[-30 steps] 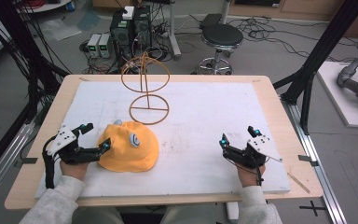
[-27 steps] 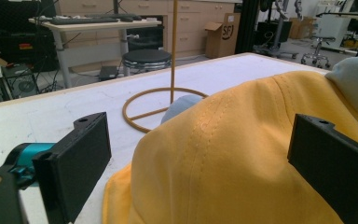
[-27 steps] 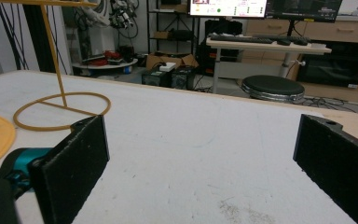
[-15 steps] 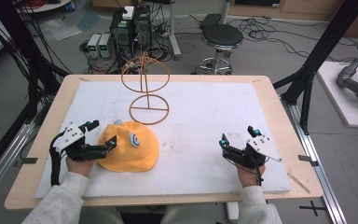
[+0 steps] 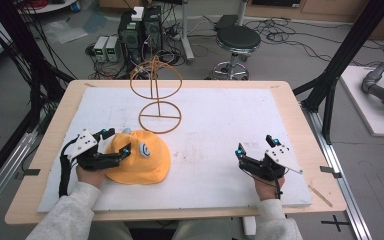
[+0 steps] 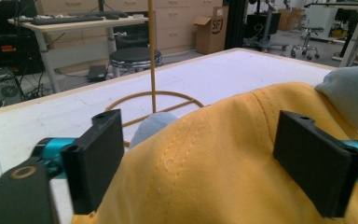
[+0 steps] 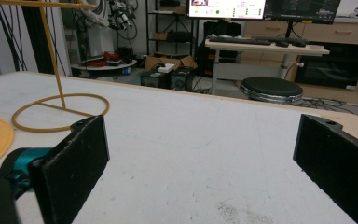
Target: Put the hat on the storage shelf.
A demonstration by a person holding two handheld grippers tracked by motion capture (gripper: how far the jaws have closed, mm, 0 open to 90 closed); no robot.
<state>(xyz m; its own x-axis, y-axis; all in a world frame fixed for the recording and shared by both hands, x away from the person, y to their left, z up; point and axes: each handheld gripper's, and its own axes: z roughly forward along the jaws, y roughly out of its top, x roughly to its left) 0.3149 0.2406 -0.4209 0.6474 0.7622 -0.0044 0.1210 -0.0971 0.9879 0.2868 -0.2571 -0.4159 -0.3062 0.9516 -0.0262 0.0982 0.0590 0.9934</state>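
Straddling the yellow hat (image 5: 142,160), the left hand-held gripper (image 5: 114,145) has its jaws one on each side of the crown; they have just been closing a little, but the pads are not yet pressing the cloth. The hat lies crown up on the white table (image 5: 220,125), and what is under it I cannot tell. Just beyond this hand-held gripper stands a wire stand (image 5: 156,95). The right hand-held gripper (image 5: 256,151) rests well apart, open and holding nothing.

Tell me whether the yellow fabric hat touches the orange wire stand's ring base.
Apart. The high view shows white table cover between the hat and the base ring.
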